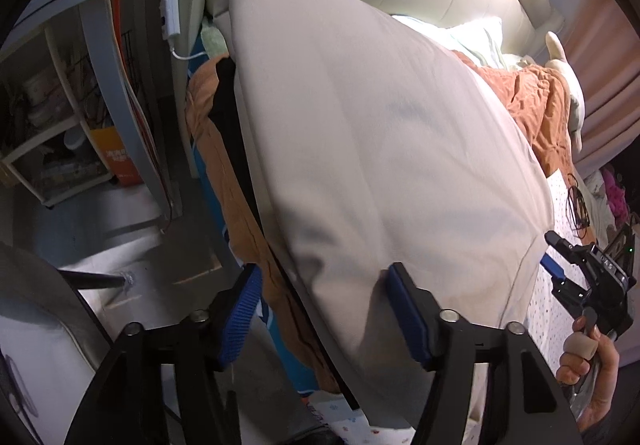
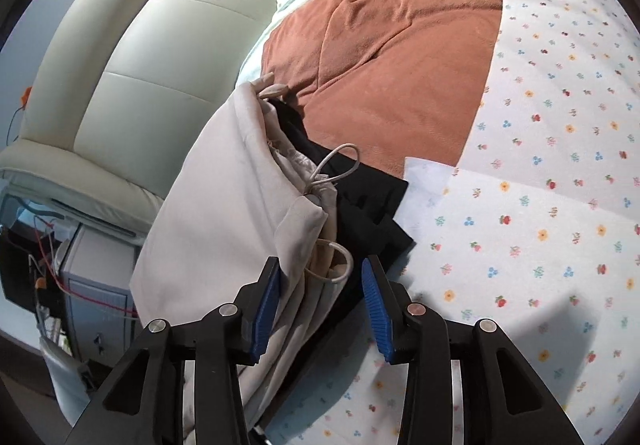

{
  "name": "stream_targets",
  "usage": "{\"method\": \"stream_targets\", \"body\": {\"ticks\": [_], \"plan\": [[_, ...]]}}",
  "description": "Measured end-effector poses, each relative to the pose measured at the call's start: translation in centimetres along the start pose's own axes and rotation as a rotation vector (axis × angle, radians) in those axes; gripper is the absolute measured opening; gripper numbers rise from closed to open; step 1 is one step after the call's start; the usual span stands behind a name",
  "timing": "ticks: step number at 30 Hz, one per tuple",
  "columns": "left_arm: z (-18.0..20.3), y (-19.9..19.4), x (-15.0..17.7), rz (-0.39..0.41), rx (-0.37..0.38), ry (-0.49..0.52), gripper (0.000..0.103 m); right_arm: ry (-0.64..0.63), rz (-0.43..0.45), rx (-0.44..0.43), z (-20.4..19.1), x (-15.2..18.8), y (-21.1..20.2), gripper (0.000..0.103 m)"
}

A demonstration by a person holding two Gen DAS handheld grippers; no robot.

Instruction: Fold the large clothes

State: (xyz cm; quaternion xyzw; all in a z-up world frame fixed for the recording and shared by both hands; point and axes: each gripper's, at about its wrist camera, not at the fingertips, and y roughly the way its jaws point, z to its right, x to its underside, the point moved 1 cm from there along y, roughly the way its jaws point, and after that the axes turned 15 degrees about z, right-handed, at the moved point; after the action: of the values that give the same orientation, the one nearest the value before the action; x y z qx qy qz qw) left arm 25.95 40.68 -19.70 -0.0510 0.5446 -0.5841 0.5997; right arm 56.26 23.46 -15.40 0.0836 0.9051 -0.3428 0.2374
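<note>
Left jaws: the left gripper (image 1: 320, 309) stands wide, pads apart and pressing on nothing; the folded edge of the beige garment (image 1: 380, 165) runs between them.
Right jaws: the right gripper (image 2: 320, 309) stands part open; the garment's waist end with its drawstring (image 2: 336, 173) lies between the pads, the left pad just against the cloth, no squeeze visible.
Garment: the beige garment (image 2: 224, 205) lies as a long, narrow, layered stack on the floral sheet (image 2: 540, 205), beside a black garment (image 2: 372, 205) and near the orange blanket (image 2: 400, 45).
Done: judging by the stacked layers, a lengthwise fold is made and set down.
Left: probably a crosswise fold to shorten it; the black piece looks unfolded.
Background: cream headboard (image 2: 132, 77) behind.
</note>
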Motion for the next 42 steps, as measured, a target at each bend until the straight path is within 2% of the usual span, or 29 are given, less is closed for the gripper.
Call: {"method": "stream_targets", "body": {"ticks": [7, 8, 11, 15, 22, 27, 38, 42], "plan": [[0.3, -1.6, 2.0, 0.004, 0.02, -0.025, 0.073, -0.031, 0.006, 0.016, 0.0, 0.0, -3.9, 0.041], [0.4, -1.9, 2.1, 0.006, 0.022, -0.022, 0.073, -0.04, 0.01, 0.016, -0.1, -0.1, -4.8, 0.044], [1.3, -3.2, 2.4, 0.011, 0.036, -0.007, 0.073, -0.071, 0.025, 0.016, -0.8, -0.3, -6.9, 0.063], [2.7, -5.4, 2.3, 0.05, 0.048, 0.026, 0.074, -0.118, 0.037, 0.001, -1.9, -0.3, -10.2, 0.071], [5.1, -10.5, 2.5, 0.164, 0.071, 0.076, 0.096, -0.227, 0.068, -0.005, -3.9, 0.6, -16.7, 0.09], [6.8, -14.0, 3.1, 0.235, 0.088, 0.123, 0.1, -0.282, 0.095, -0.018, -4.8, 1.3, -21.1, 0.101], [9.9, -20.6, 6.7, 0.317, 0.162, 0.209, 0.101, -0.383, 0.155, 0.002, -5.0, 4.4, -30.0, 0.102], [10.9, -23.0, 8.2, 0.345, 0.191, 0.26, 0.101, -0.405, 0.211, 0.028, -4.5, 5.5, -33.7, 0.102]]}}
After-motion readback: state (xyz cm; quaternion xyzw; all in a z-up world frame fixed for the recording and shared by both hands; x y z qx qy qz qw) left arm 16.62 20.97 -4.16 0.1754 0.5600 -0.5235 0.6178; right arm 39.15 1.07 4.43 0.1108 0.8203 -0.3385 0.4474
